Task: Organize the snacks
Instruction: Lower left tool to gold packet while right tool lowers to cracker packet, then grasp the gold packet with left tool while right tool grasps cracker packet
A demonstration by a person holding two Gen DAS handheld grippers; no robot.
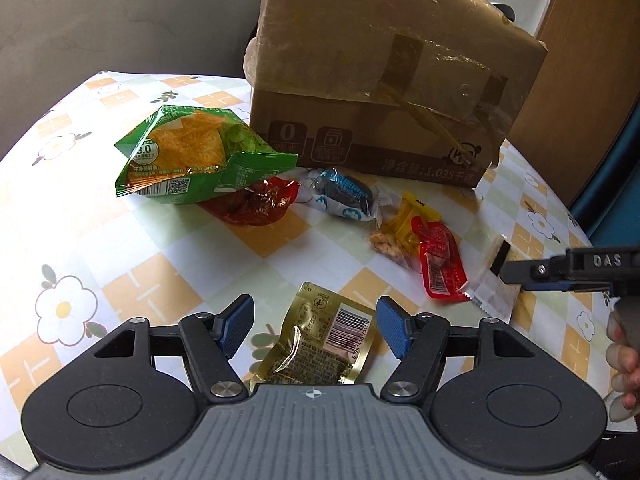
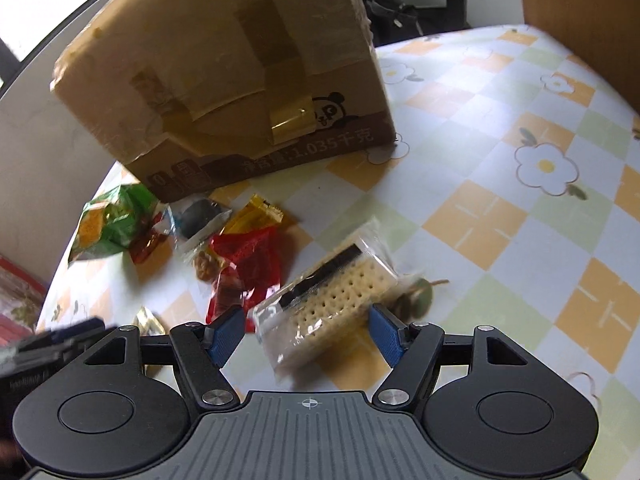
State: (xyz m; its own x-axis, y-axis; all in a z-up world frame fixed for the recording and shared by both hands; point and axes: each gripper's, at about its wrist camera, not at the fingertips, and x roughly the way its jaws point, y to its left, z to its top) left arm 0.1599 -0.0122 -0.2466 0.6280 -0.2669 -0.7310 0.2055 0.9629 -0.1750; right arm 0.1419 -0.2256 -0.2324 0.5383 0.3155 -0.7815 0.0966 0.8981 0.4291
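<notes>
A: What does the left claw (image 1: 316,326) have?

B: Nothing. It is open around the gold packet (image 1: 320,344) on the counter (image 1: 132,248), pads apart from it.

A: And the right claw (image 2: 305,330)?

B: Open too, around the cracker pack (image 2: 332,300). The other snacks lie just before the cardboard box (image 1: 380,92).

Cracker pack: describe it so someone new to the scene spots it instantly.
Start at the cardboard box on the checked tablecloth. Snacks are strewn in front of it; the cracker pack lies nearest the right gripper, between its open fingers. It alone is clear, showing pale, hole-dotted crackers.
</notes>
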